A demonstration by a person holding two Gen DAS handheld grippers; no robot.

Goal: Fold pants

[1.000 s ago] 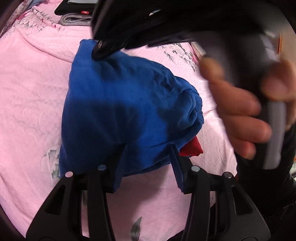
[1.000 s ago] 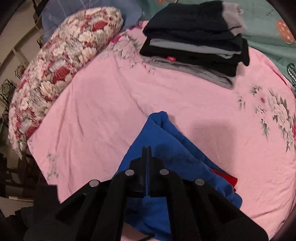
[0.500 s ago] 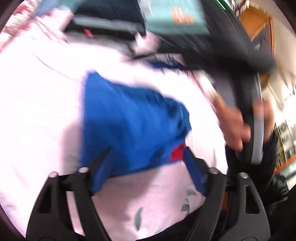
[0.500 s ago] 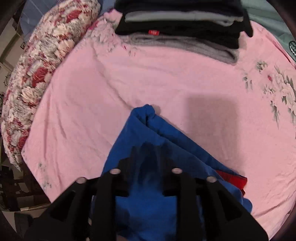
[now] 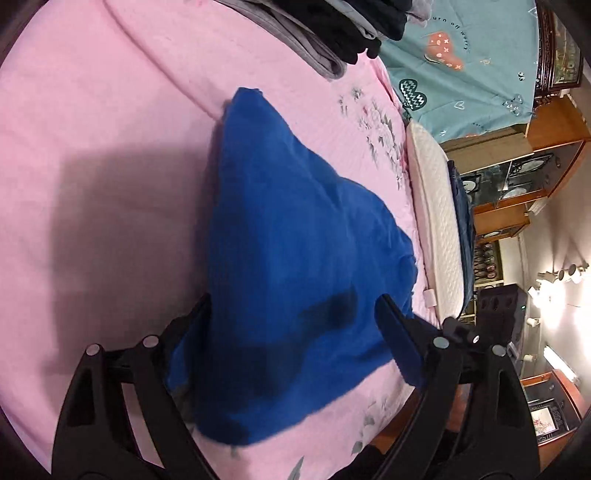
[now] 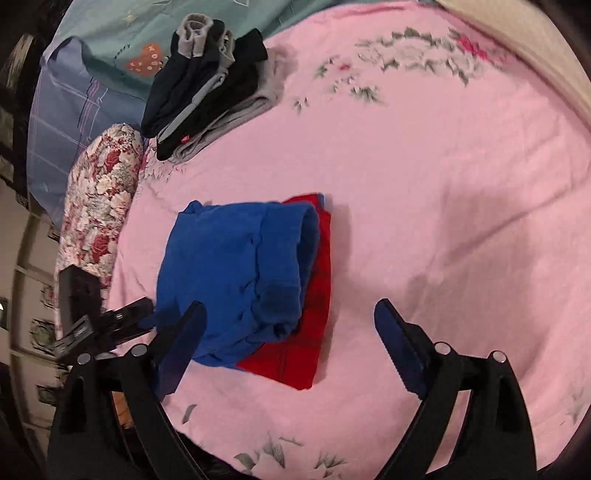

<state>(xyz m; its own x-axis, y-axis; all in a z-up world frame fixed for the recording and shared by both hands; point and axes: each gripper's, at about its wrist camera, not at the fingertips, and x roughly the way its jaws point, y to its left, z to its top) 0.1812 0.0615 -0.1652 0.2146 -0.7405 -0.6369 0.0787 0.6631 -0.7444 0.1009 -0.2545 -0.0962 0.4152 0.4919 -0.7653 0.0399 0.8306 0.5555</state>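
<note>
The blue pants lie folded in a bundle on the pink bedsheet. In the right wrist view the pants show a red part along their right side. My left gripper hangs low over the near end of the bundle. Its jaws are opening wide, with blue cloth lying loose between the fingers. My right gripper is over the near corner of the pants. Its jaws are also opening, and nothing is gripped in them. The left gripper shows as a black tool at the pants' left edge.
A stack of folded dark and grey clothes sits at the far side of the bed. A floral pillow lies at the left. A teal sheet, a white mattress edge and wooden cabinets lie beyond.
Both grippers have opened. The right one let go of the blue cloth and swung round to the pants' other side. The hand has left the left wrist view, and the pants lie flat.
</note>
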